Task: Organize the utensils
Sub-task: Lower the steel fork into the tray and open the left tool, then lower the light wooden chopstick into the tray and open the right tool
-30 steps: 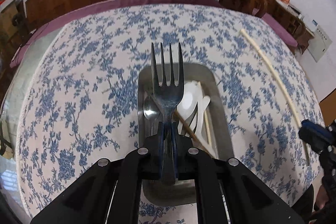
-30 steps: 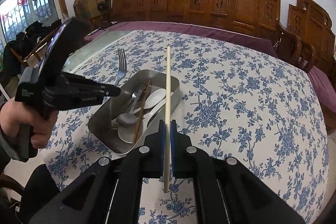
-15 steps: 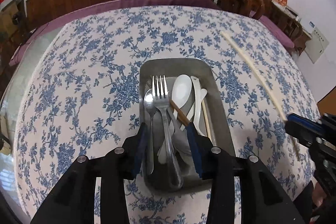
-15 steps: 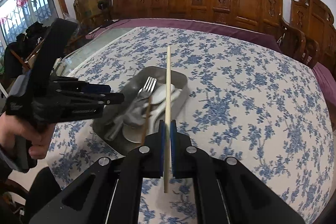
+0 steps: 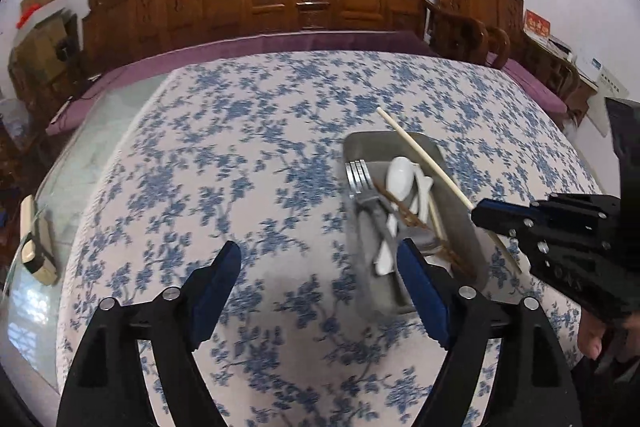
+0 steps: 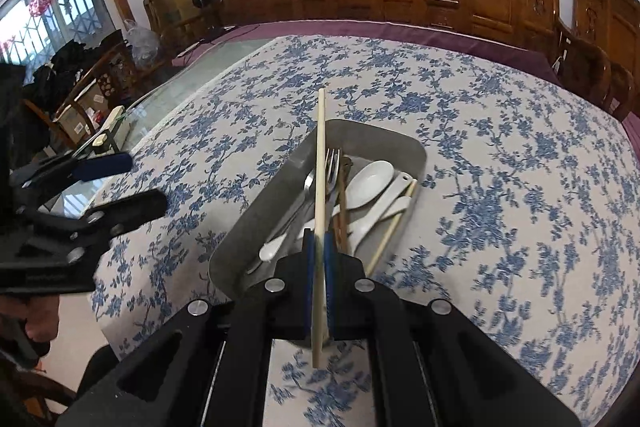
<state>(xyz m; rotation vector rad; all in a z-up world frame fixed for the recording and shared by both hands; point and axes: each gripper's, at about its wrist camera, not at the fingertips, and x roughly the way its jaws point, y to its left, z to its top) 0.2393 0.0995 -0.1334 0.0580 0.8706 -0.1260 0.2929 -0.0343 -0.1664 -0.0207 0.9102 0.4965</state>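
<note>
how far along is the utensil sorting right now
Nearly done. The fork, white spoons and a brown chopstick lie in the metal tray. The left gripper is open and empty. The right gripper holds the pale chopstick over the tray, not yet released.

Both wrist views look down, close, sharing the metal tray (image 5: 460,227).

Even daylight is admitted from the window (image 6: 36,15); strong fisheye curvature and dark corners are seen; near tablecloth (image 5: 280,367) is motion-blurred.
</note>
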